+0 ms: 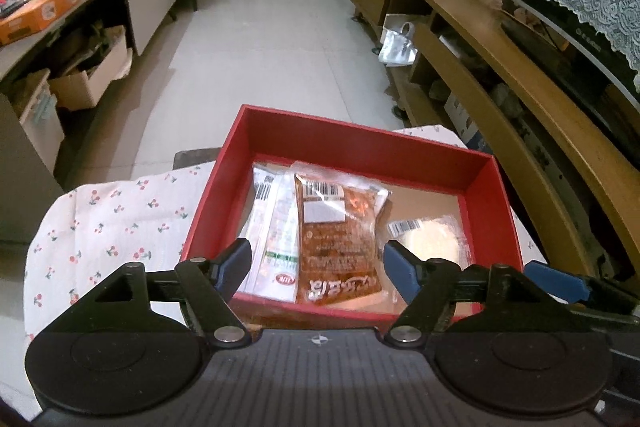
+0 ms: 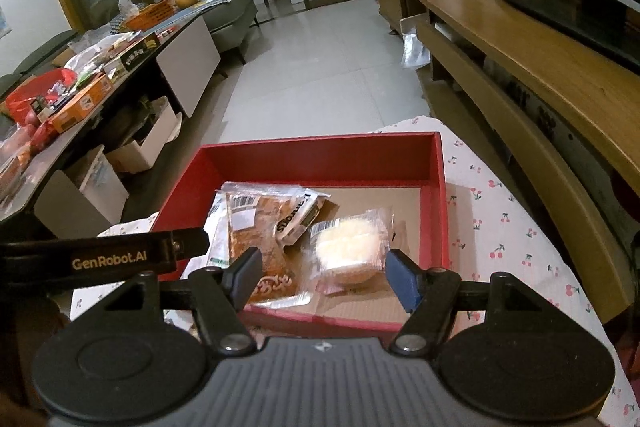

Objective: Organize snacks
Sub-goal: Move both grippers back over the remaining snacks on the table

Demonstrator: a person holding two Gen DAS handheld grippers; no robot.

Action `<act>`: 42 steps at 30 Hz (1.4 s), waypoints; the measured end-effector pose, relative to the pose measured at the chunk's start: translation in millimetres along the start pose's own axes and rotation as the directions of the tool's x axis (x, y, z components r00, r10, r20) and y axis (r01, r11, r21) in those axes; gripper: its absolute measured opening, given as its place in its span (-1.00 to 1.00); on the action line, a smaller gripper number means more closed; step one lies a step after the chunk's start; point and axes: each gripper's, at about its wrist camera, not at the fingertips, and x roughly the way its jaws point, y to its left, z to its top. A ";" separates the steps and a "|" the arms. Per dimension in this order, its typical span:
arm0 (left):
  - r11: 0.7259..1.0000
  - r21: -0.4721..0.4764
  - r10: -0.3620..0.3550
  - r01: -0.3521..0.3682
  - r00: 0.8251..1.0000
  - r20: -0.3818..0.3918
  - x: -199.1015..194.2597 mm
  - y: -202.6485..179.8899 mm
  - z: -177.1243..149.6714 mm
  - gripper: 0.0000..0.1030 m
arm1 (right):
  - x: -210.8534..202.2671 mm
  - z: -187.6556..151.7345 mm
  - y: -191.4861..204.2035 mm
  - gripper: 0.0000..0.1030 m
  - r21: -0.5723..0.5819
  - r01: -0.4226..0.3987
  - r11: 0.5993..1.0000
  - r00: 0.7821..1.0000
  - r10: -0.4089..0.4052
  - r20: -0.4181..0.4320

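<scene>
Red box [image 1: 352,139]: sits open on a cherry-print cloth [image 1: 116,223] that covers the surface; its raised walls keep the packets together, which is likely why it serves as the collecting place.
Brown snack packet [image 1: 340,247]: lies flat in the box, label side up, overlapping the white packet [image 1: 272,227] on its left; stacking them at that end leaves bare cardboard floor toward the far wall for more.
Round cake in clear wrap [image 2: 352,247]: rests in the box on the near right side, just beside the brown packet, apart from the wall.
Left gripper [image 1: 318,259]: jaws stand wide with nothing pressed between them; the packets seen between the fingers lie below in the box, not held.
Right gripper [image 2: 324,275]: jaws parted at a middling width, empty, hovering above the near edge of the box over the round cake.
Stage, as a judgement: three snacks are already in the box and both grippers are free, so another snack could be fetched next.
Cluttered side table [image 2: 120,67]: holds many boxes and bags well apart from the red box; possibly a source of further snacks, though I cannot tell.
</scene>
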 end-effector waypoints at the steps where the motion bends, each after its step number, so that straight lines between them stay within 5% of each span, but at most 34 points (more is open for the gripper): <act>1: 1.000 0.000 0.000 0.000 1.000 -0.002 -1.3 0.6 -1.6 0.52 | -1.2 -1.4 0.6 0.44 -0.002 -0.002 1.000 1.000 0.002 -0.002; 27: 1.000 0.017 -0.004 0.005 1.000 -0.024 -24.5 8.6 -28.6 0.47 | -16.5 -24.0 10.1 0.44 -0.030 -0.045 0.999 0.998 0.044 -0.050; 42: 0.997 0.069 -0.034 0.041 0.994 -0.104 -33.9 38.4 -65.5 0.60 | -6.2 -63.4 27.4 0.44 -0.156 -0.142 0.977 0.968 0.104 -0.229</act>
